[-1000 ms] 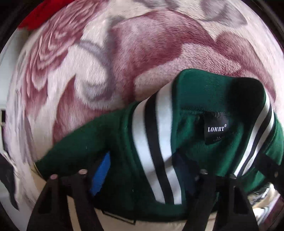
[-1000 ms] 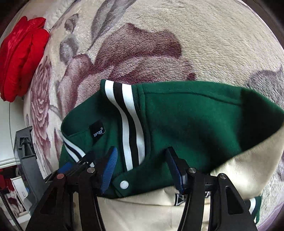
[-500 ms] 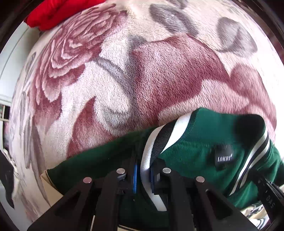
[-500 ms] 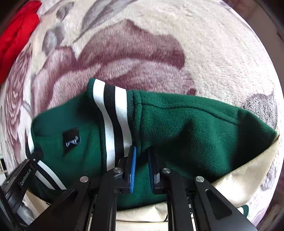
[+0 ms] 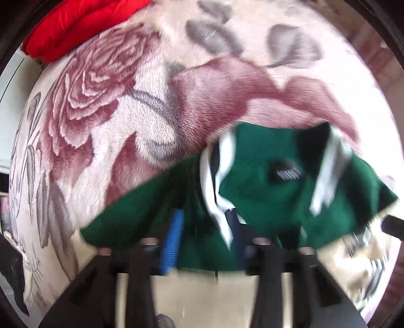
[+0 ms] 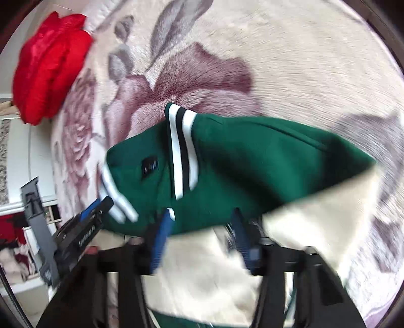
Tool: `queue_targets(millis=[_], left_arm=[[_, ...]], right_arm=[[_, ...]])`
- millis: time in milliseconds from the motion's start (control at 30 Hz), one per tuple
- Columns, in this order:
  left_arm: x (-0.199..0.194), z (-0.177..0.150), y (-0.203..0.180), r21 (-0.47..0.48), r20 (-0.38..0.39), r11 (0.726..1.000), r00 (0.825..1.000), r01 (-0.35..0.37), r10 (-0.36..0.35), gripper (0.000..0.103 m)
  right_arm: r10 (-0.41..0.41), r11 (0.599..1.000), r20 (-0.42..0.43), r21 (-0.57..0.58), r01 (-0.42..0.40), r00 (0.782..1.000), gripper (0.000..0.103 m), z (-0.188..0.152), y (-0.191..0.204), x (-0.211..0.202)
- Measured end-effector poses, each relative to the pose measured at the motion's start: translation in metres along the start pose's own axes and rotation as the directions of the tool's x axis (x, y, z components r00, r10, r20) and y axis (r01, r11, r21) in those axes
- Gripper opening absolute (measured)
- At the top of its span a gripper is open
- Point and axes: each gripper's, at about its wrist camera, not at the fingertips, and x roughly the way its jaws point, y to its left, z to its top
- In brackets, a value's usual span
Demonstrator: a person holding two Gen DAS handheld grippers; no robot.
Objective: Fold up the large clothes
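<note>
A green varsity jacket [image 5: 272, 199] with white-and-black striped collar and cream sleeves lies folded on a floral plush blanket [image 5: 151, 113]; it also shows in the right wrist view [image 6: 252, 161]. My left gripper [image 5: 204, 242] is open, its blue pads either side of the jacket's near edge by the collar stripe. My right gripper [image 6: 202, 239] is open, its pads apart over the green edge where it meets the cream sleeve [image 6: 315, 227]. The left gripper [image 6: 83, 227] shows at the left of the right wrist view, beside the collar. Both views are blurred.
A red padded garment [image 6: 48, 68] lies at the blanket's far left corner and also shows in the left wrist view [image 5: 80, 22]. The blanket's left edge [image 6: 56, 176] drops off to white furniture [image 6: 22, 161] and clutter.
Both grippers opened from being shut on the jacket's collar edge half a second ago and have drawn back slightly. The jacket now lies released on the blanket.
</note>
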Motion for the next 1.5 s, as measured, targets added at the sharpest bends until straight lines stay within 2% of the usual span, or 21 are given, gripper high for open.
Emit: queue_targets(millis=[33, 67, 167, 267, 333, 400, 467, 600, 667, 733, 800, 833, 867, 967, 1033, 1167, 1200, 1233, 1333, 1433, 1500], left_arm=[[-0.015, -0.012, 0.002, 0.005, 0.023, 1.0, 1.0, 0.015, -0.015, 0.084], [-0.027, -0.02, 0.0, 0.003, 0.043, 1.0, 0.999, 0.028, -0.028, 0.088], [-0.063, -0.06, -0.009, -0.002, 0.055, 0.998, 0.997, 0.063, -0.062, 0.089], [-0.086, -0.11, -0.022, -0.017, 0.043, 0.996, 0.996, 0.083, -0.082, 0.089], [-0.09, -0.144, -0.04, -0.019, 0.008, 0.995, 0.995, 0.1, -0.1, 0.089], [-0.085, -0.182, -0.072, 0.0, -0.036, 0.994, 0.994, 0.107, -0.107, 0.089], [-0.068, -0.214, -0.108, 0.025, -0.089, 0.992, 0.989, 0.12, -0.118, 0.089], [-0.016, -0.256, -0.175, 0.069, -0.15, 0.996, 0.988, 0.059, -0.048, 0.089], [0.008, -0.267, -0.196, 0.089, -0.165, 0.996, 0.986, -0.02, 0.035, 0.089], [0.024, -0.273, -0.207, 0.093, -0.152, 0.991, 0.983, -0.094, 0.107, 0.093], [0.025, -0.274, -0.208, 0.057, -0.129, 0.991, 0.984, -0.117, 0.124, 0.095], [0.026, -0.274, -0.208, 0.04, -0.13, 0.992, 0.983, -0.122, 0.126, 0.097], [0.028, -0.274, -0.207, 0.014, -0.133, 0.992, 0.983, -0.123, 0.124, 0.098], [0.033, -0.271, -0.204, -0.038, -0.149, 0.992, 0.982, -0.122, 0.115, 0.103], [0.035, -0.268, -0.204, -0.06, -0.168, 0.989, 0.978, -0.132, 0.12, 0.103], [0.031, -0.263, -0.216, -0.044, -0.163, 0.983, 0.972, -0.176, 0.167, 0.103], [0.03, -0.263, -0.218, -0.039, -0.161, 0.982, 0.971, -0.185, 0.176, 0.103], [0.03, -0.265, -0.219, -0.049, -0.161, 0.982, 0.971, -0.185, 0.175, 0.103], [0.029, -0.269, -0.218, -0.115, -0.173, 0.978, 0.973, -0.171, 0.15, 0.103], [0.02, -0.275, -0.222, -0.153, -0.186, 0.974, 0.973, -0.166, 0.136, 0.103], [0.008, -0.282, -0.225, -0.164, -0.168, 0.973, 0.977, -0.16, 0.132, 0.103]], right_arm=[[-0.005, 1.0, 0.016, -0.002, 0.005, 1.0, 0.063, -0.02, -0.009, -0.02], [-0.022, 1.0, 0.025, 0.003, 0.022, 0.999, 0.063, -0.042, -0.024, -0.042], [-0.102, 0.992, 0.007, 0.073, 0.101, 0.995, 0.063, -0.103, -0.063, -0.082], [-0.217, 0.966, -0.03, 0.141, 0.219, 0.976, 0.063, -0.164, -0.109, -0.1], [-0.276, 0.941, -0.056, 0.188, 0.281, 0.96, 0.063, -0.201, -0.139, -0.107], [-0.282, 0.93, -0.08, 0.222, 0.293, 0.956, 0.063, -0.23, -0.159, -0.11], [-0.29, 0.93, -0.095, 0.206, 0.304, 0.952, 0.063, -0.24, -0.154, -0.09], [-0.371, 0.927, -0.113, 0.009, 0.375, 0.922, 0.063, -0.227, -0.148, -0.035], [-0.37, 0.929, -0.132, -0.067, 0.364, 0.92, 0.063, -0.214, -0.15, -0.005], [-0.34, 0.937, -0.144, -0.133, 0.322, 0.929, 0.063, -0.197, -0.149, 0.021], [-0.33, 0.933, -0.114, -0.192, 0.305, 0.937, 0.06, -0.18, -0.147, 0.033], [-0.346, 0.923, -0.07, -0.205, 0.326, 0.936, 0.049, -0.173, -0.148, 0.031], [-0.341, 0.926, -0.045, -0.186, 0.328, 0.939, 0.049, -0.165, -0.154, 0.026], [-0.265, 0.963, -0.051, -0.071, 0.261, 0.963, 0.047, -0.152, -0.189, 0.015], [-0.224, 0.973, -0.06, -0.069, 0.22, 0.973, 0.047, -0.153, -0.198, 0.017], [-0.198, 0.976, -0.088, -0.111, 0.187, 0.976, 0.05, -0.158, -0.187, 0.013], [-0.199, 0.973, -0.1, -0.137, 0.184, 0.975, 0.049, -0.161, -0.187, 0.015], [-0.248, 0.961, -0.101, -0.156, 0.231, 0.964, 0.047, -0.165, -0.193, 0.019], [-0.198, 0.975, -0.104, -0.125, 0.184, 0.975, 0.046, -0.168, -0.21, 0.024], [-0.301, 0.945, -0.112, -0.169, 0.28, 0.947, 0.047, -0.172, -0.192, 0.019], [-0.302, 0.944, -0.129, -0.178, 0.277, 0.945, 0.049, -0.185, -0.181, 0.013]])
